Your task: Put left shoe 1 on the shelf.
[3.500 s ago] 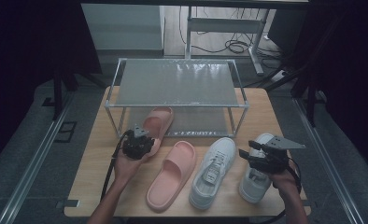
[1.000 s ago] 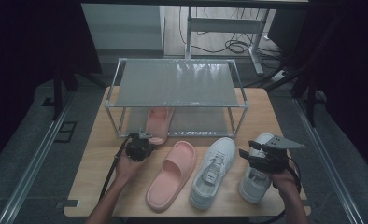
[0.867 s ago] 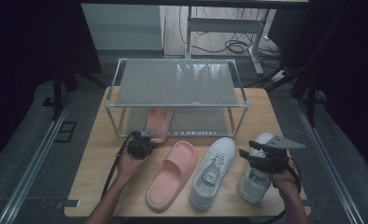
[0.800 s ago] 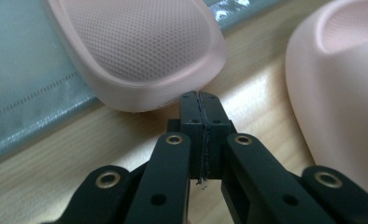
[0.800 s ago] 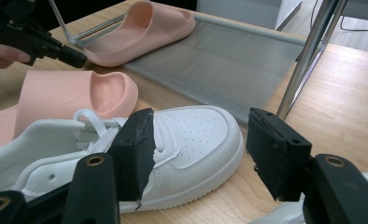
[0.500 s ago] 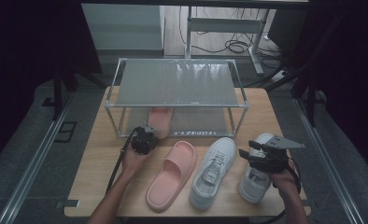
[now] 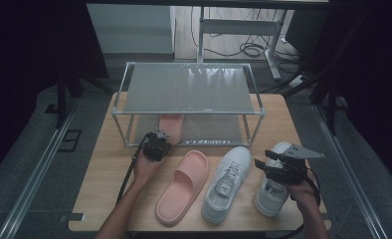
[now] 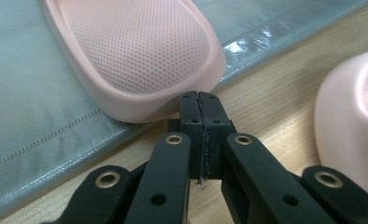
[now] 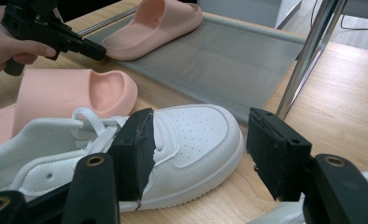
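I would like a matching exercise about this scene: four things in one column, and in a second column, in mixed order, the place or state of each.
Things:
1. left gripper
2. right gripper
3. far pink slipper
4. near pink slipper

Places or states:
A. lies on the table, left of the white sneaker
B. jaws shut, tips at the heel of a slipper
C. jaws open, nothing between them
D. lies on the lower shelf of the rack

Pairs: 1-B, 2-C, 3-D, 4-A
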Demonstrator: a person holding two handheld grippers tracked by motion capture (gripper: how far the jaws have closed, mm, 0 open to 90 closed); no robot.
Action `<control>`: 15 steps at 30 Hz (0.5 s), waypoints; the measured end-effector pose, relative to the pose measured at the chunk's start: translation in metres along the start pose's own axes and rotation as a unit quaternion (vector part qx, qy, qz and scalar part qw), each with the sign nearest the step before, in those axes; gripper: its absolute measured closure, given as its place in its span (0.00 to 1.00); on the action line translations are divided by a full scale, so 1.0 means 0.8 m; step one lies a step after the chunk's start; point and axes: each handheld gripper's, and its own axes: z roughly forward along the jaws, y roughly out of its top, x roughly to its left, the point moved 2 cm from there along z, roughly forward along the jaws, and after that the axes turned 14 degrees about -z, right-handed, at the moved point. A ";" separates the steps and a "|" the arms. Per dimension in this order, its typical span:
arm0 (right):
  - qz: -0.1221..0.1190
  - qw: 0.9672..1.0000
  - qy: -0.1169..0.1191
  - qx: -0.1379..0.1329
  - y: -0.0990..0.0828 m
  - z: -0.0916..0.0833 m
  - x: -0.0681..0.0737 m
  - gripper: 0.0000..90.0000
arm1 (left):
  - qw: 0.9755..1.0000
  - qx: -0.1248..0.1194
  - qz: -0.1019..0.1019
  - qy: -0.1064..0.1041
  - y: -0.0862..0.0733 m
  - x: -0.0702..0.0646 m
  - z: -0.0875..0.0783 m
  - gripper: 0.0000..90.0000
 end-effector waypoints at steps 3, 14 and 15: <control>-0.001 1.000 0.000 0.001 0.000 0.000 0.000 0.47 | 1.000 -0.003 -0.001 0.001 0.000 0.000 0.001 1.00; 0.001 1.000 -0.001 -0.002 0.000 -0.001 -0.001 0.47 | 1.000 -0.023 -0.007 -0.018 -0.018 -0.003 -0.025 0.99; 0.001 1.000 -0.001 -0.001 0.000 -0.001 0.000 0.47 | 0.999 -0.027 -0.009 -0.022 -0.022 -0.003 -0.029 0.99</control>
